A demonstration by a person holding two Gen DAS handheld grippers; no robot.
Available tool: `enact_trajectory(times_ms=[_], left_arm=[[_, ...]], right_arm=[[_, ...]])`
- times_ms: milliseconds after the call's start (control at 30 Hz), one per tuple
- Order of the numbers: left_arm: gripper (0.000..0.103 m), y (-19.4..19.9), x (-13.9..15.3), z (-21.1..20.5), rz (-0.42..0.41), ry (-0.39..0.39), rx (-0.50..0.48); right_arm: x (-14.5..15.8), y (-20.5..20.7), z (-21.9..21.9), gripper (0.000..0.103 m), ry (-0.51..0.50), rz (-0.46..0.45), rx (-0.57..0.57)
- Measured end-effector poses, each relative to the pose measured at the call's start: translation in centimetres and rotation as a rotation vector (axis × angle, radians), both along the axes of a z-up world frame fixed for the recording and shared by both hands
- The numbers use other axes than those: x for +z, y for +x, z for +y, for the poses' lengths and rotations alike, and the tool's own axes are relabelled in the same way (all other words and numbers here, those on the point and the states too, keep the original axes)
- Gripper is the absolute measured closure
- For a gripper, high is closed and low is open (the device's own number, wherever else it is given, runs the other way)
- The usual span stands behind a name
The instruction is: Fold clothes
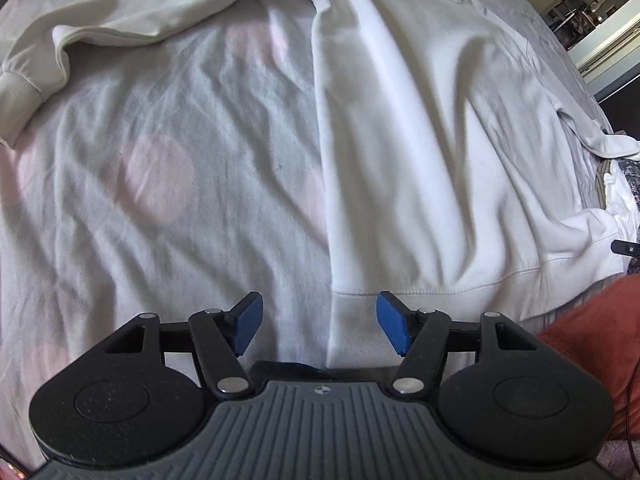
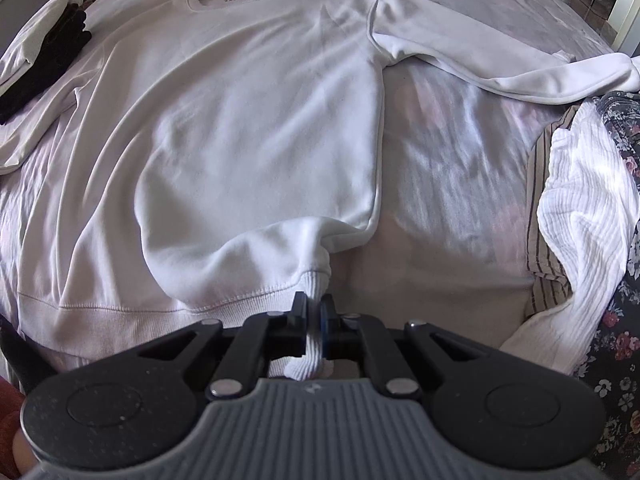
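Observation:
A white sweatshirt [image 1: 420, 140] lies face up on the bed, neck at the far end, both sleeves spread out. In the left wrist view my left gripper [image 1: 320, 320] is open just above its lower left hem corner [image 1: 352, 320]. The garment's side edge runs between the blue pads [image 1: 248, 324], which do not touch it. In the right wrist view my right gripper [image 2: 315, 308] is shut on the ribbed hem corner [image 2: 316, 344] at the lower right of the sweatshirt [image 2: 248, 120]. That corner is bunched and lifted off the sheet.
The bed sheet [image 1: 160, 180] is pale with faint pink dots. A dark folded pile [image 2: 40, 64] sits at the far left. White ribbed cloth [image 2: 580, 220] and floral fabric [image 2: 624, 280] lie along the right. An orange-red fabric [image 1: 592, 340] is close at the near right.

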State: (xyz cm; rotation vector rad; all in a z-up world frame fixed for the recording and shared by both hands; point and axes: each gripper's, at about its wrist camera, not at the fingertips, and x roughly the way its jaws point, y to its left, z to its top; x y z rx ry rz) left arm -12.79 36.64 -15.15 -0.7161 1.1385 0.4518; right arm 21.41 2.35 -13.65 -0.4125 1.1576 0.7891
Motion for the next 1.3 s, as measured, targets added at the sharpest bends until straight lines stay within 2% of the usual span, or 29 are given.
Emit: enact_trajectory(times_ms=[133,167,200,233,300,333,433,667,800,933,1000,1067,1233,1267,1300], left_arm=[[0.029,2.2,-1.8,-1.1,0.043,-0.034,0.03],[0.033,2.8,-2.3,-1.4,0.065,-0.038,0.042],[0.038,3.1,-2.9,-1.8,0.074,-0.048,0.054],[0.048,3.5,-3.4,-2.2,0.083,-0.057,0.067],[0.051,4.0,-3.8,-3.3,0.09,-0.02,0.067],[0.06,4.1,-3.7,-3.8,0.097,0.009,0.058],[0.088,3.6,-2.9,-4.1,0.044,0.012,0.071],[0.092,0.9,1.5,-4.3,-0.16,0.01,0.113],[0.092,-0.3,6.0,-3.9,-0.249,0.074,0.141],[0.092,-0.1,10.1,-3.2,-0.31,0.131,0.149],[0.092,-0.1,11.2,-3.3,-0.311,0.156,0.137],[0.092,0.2,11.3,-3.9,-0.275,0.177,0.107],[0.097,0.2,9.2,-5.4,-0.145,0.203,0.039],[0.103,0.0,8.5,-5.7,-0.12,0.198,0.031],[0.103,0.0,7.8,-5.8,-0.09,0.203,0.027]], right_arm=[[-0.2,0.1,-0.2,0.096,0.019,0.002,0.002],[-0.2,0.1,-0.3,0.096,0.024,0.002,0.002],[-0.2,0.1,-0.4,0.096,0.031,0.006,-0.002],[-0.2,0.2,-0.6,0.096,0.037,0.01,-0.007],[-0.2,0.4,-0.8,0.096,0.049,0.018,-0.017],[-0.2,0.4,-0.9,0.096,0.054,0.02,-0.021],[-0.1,0.4,-1.2,0.096,0.07,0.023,-0.032],[1.6,1.4,-2.9,0.096,0.165,0.068,-0.099],[6.2,2.3,-4.1,0.096,0.302,0.09,-0.145],[12.5,1.9,-4.5,0.096,0.401,0.016,-0.105],[14.0,1.7,-4.6,0.096,0.362,-0.032,-0.074],[14.2,1.7,-4.6,0.096,0.294,-0.053,-0.046],[10.0,1.5,-4.2,0.096,0.117,-0.05,0.007],[9.0,1.6,-4.1,0.096,0.096,-0.04,0.012],[8.0,1.6,-3.9,0.096,0.075,-0.03,0.017]])
